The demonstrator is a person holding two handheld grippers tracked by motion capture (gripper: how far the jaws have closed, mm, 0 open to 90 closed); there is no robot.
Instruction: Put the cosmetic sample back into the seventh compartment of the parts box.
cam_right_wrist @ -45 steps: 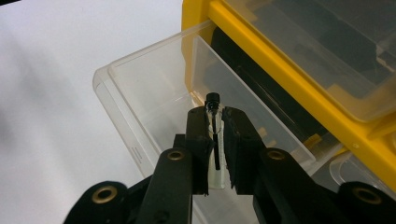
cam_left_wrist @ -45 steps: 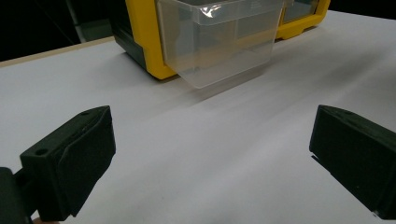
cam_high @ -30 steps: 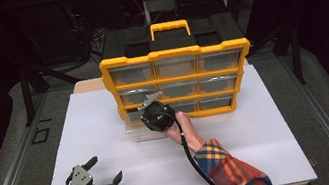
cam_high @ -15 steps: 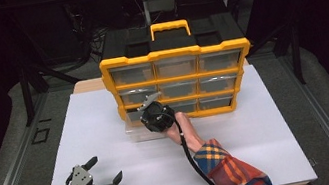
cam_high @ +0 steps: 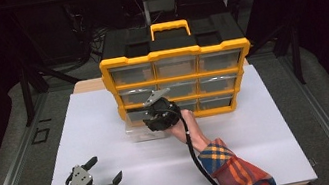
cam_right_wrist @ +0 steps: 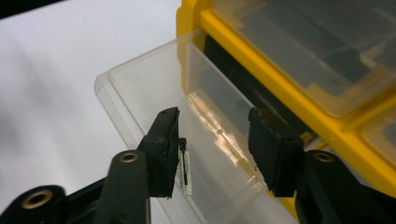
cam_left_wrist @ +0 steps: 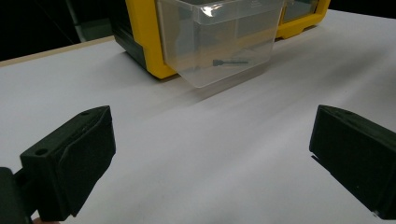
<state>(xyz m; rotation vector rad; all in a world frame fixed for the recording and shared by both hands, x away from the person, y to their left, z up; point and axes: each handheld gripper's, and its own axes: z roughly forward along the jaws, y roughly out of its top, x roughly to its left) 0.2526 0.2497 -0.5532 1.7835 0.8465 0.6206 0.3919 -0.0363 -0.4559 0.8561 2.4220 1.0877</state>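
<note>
Grippers were both mine. My left gripper [cam_high: 100, 183] rested low over the white table [cam_high: 268, 120] at its near left corner, jaws spread wide, holding nothing. Ahead of it, a clear drawer [cam_left_wrist: 219, 39] stood pulled out from the bottom left slot of the yellow cabinet [cam_high: 173, 53], a small dark screw [cam_left_wrist: 229, 61] lying inside. My right gripper [cam_right_wrist: 212, 140] hung over that open drawer, jaws partly apart and gripping nothing, the screw showing just beside one jaw.
</note>
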